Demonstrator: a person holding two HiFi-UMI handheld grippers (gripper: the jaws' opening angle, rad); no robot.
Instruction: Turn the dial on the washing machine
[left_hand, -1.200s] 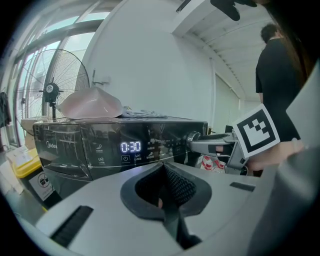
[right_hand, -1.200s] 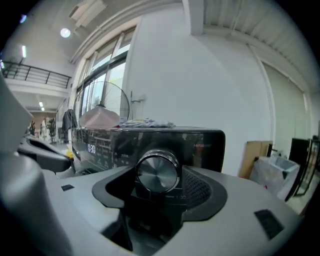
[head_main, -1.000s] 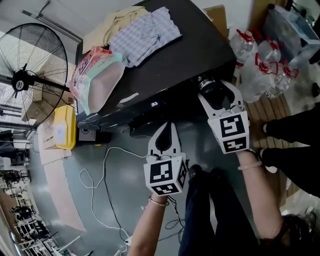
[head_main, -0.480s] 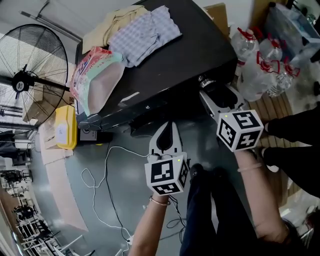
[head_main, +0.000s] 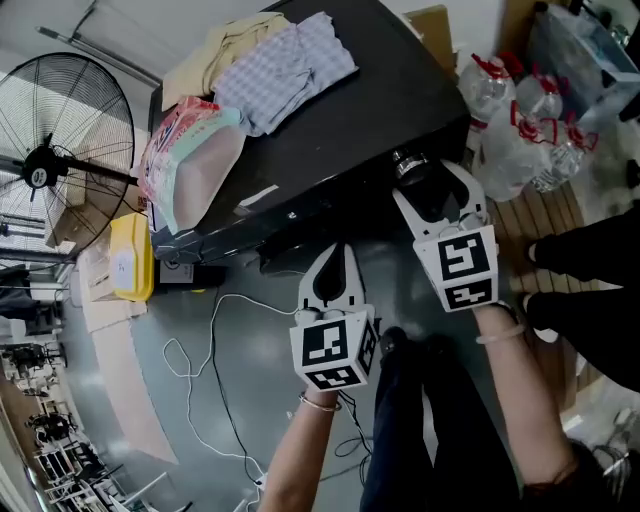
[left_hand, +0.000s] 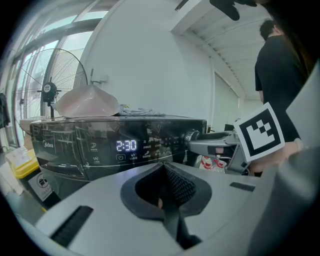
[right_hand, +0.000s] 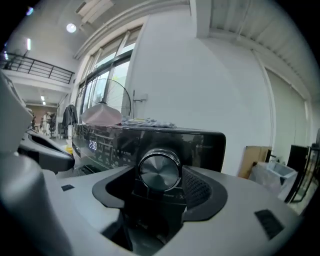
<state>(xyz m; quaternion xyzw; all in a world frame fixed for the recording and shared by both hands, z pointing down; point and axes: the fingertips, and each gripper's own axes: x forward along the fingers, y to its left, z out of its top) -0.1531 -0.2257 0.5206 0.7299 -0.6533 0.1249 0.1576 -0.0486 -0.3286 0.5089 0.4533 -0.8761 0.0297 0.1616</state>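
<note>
A black washing machine (head_main: 330, 130) stands ahead of me, and its panel display (left_hand: 126, 145) reads 2:30. The round metal dial (right_hand: 159, 170) sits at the panel's right end (head_main: 405, 160). My right gripper (head_main: 425, 178) reaches to the panel, its jaws on either side of the dial and shut on it (right_hand: 159, 182). The left gripper view shows that same dial (left_hand: 190, 136) with the right gripper (left_hand: 215, 145) on it. My left gripper (head_main: 335, 250) hangs lower, short of the machine's front, shut with nothing in it (left_hand: 161, 202).
On the machine's top lie folded clothes (head_main: 285, 65) and a pink bag (head_main: 190, 150). A floor fan (head_main: 40, 165) and a yellow container (head_main: 130, 255) stand to the left. Water bottles (head_main: 520, 120) and another person's legs (head_main: 590, 270) are at the right. A white cable (head_main: 210, 340) runs over the floor.
The right gripper rolled about the dial half a second ago, its marker cube tilted, and has now rolled back to where it was a second ago. The left gripper stayed put.
</note>
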